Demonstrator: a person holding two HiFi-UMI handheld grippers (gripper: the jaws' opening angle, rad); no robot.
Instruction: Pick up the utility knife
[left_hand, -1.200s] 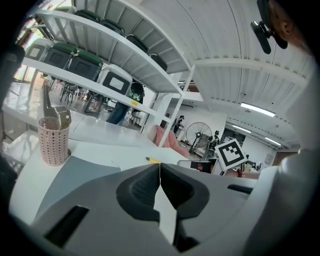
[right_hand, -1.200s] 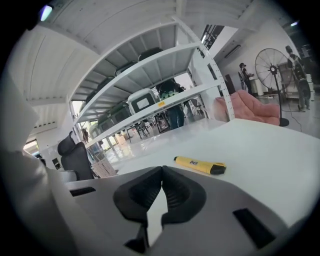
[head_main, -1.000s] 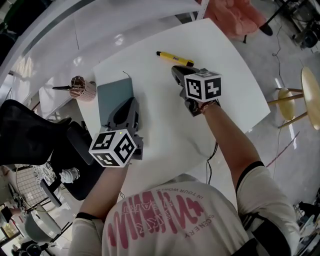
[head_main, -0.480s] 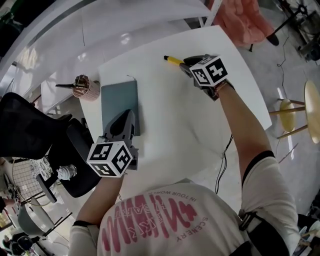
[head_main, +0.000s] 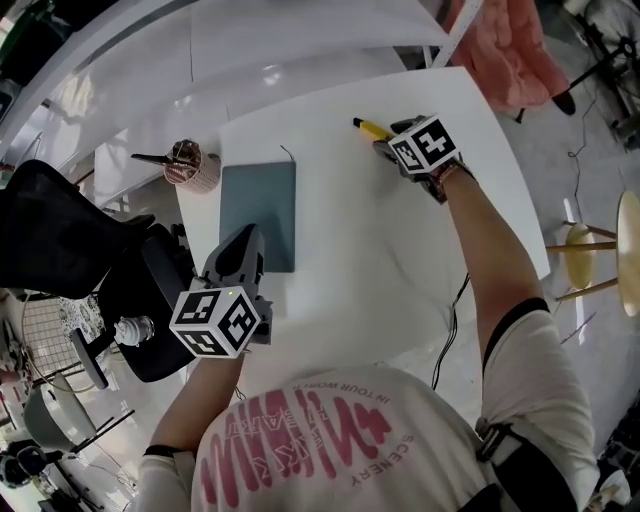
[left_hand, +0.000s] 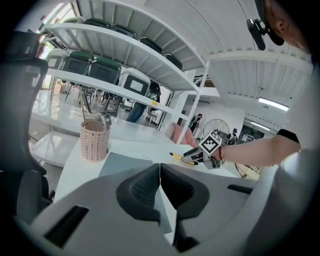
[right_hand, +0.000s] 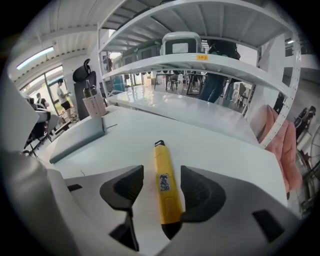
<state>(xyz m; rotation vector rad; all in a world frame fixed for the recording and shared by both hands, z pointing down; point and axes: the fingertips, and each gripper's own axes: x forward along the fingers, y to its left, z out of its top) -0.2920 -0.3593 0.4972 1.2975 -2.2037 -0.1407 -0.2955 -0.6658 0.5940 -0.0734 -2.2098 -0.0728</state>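
Note:
The yellow utility knife (right_hand: 164, 183) lies flat on the white table (head_main: 340, 230), its tip pointing away from me. My right gripper (right_hand: 161, 175) straddles it. The jaws have just been opening and now stand open, one pad on each side of the knife's handle, neither squeezing it. In the head view only the knife's (head_main: 368, 127) front end shows, past the right gripper (head_main: 386, 139) at the far side of the table. My left gripper (head_main: 247, 234) hovers at the near left corner of a grey mat (head_main: 259, 214). In its own view the left gripper (left_hand: 160, 170) is shut and holds nothing.
A pink mesh cup (head_main: 198, 170) holding scissors stands left of the mat, at the table's left edge. A black office chair (head_main: 60, 250) stands left of the table, and a pink cloth (head_main: 505, 55) hangs beyond its far right corner. White shelving (right_hand: 200, 65) rises behind the table.
My right gripper has travelled across the table to the knife, tipped downward, and its jaws have opened around it. My left gripper has drawn back toward the mat's near edge.

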